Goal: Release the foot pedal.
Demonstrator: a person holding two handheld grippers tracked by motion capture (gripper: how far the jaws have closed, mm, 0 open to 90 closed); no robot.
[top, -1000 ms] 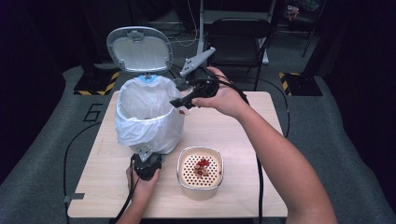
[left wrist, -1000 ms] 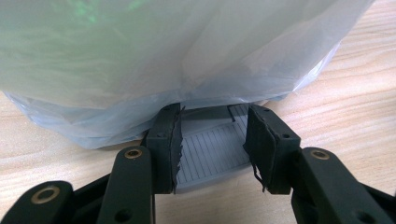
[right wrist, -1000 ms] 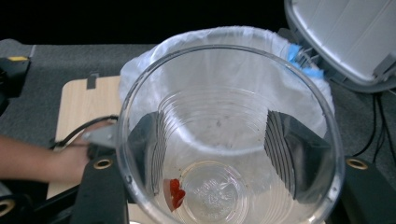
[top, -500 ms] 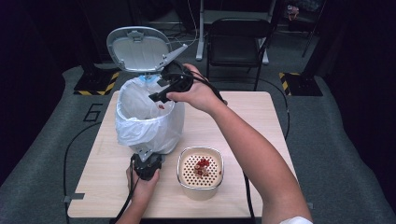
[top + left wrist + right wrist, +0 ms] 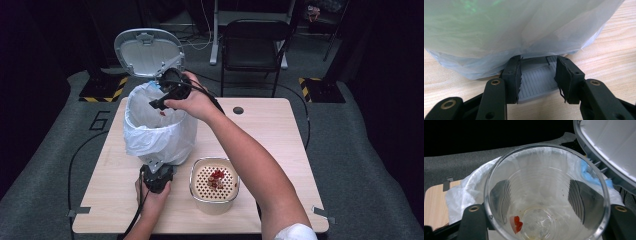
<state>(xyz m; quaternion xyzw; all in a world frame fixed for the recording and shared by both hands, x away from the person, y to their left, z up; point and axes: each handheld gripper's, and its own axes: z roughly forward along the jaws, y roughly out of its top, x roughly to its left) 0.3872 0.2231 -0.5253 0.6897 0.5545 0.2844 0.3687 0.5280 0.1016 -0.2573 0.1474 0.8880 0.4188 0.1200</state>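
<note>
High view: the right tool (image 5: 159, 104) hangs over the open mouth of the bin (image 5: 160, 132), whose white liner bag (image 5: 142, 137) drapes down its sides; the raised grey lid (image 5: 146, 51) stands just behind the tool; a speck of red shows just under the tool's tip, though the cup it carries is hard to make out here. The left tool (image 5: 157, 176) sits low on the bench (image 5: 280, 135) at the bin's near foot, and to its right stands a cream container with a perforated insert (image 5: 214, 184) holding red scraps.

Left gripper view: the left tool (image 5: 537, 75) is clamped on the grey ribbed pedal (image 5: 536, 80) — both pads press its edges; the liner bag (image 5: 519, 27) bulges directly above and ahead of the jaws.

Right gripper view: the right tool (image 5: 544, 217) grips a clear plastic cup (image 5: 546, 192), its pads dark against the cup's two sides, though the jaws have just been easing apart; a red scrap (image 5: 516, 223) clings near the cup's bottom; beyond the cup lies the bag-lined bin mouth (image 5: 469, 187), with the lid (image 5: 609, 147) up to the right.
</note>
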